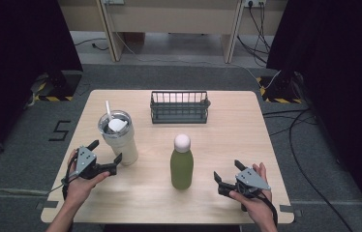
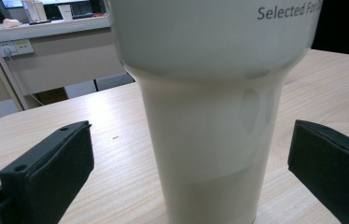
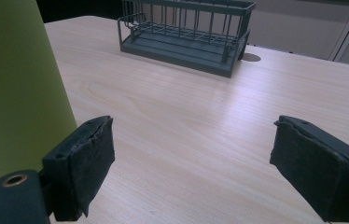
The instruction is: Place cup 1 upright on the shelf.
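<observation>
Pale wooden table (image 1: 227, 145) — the tumbler (image 1: 119, 140) stands between the left gripper's (image 1: 105, 157) wide-open jaws, untouched; right gripper (image 1: 226, 180) gapes empty beside the green bottle (image 1: 182, 166).

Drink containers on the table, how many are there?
2. A cream tumbler with a straw stands at the left, between the left gripper's open jaws; a green bottle stands mid-table, left of the right gripper.

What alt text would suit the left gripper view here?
A cream tumbler stands close up on the wooden table, between the left tool's two open black jaws, neither touching it. Grey lettering runs across its wider upper part, and a desk sits in the background.
</observation>
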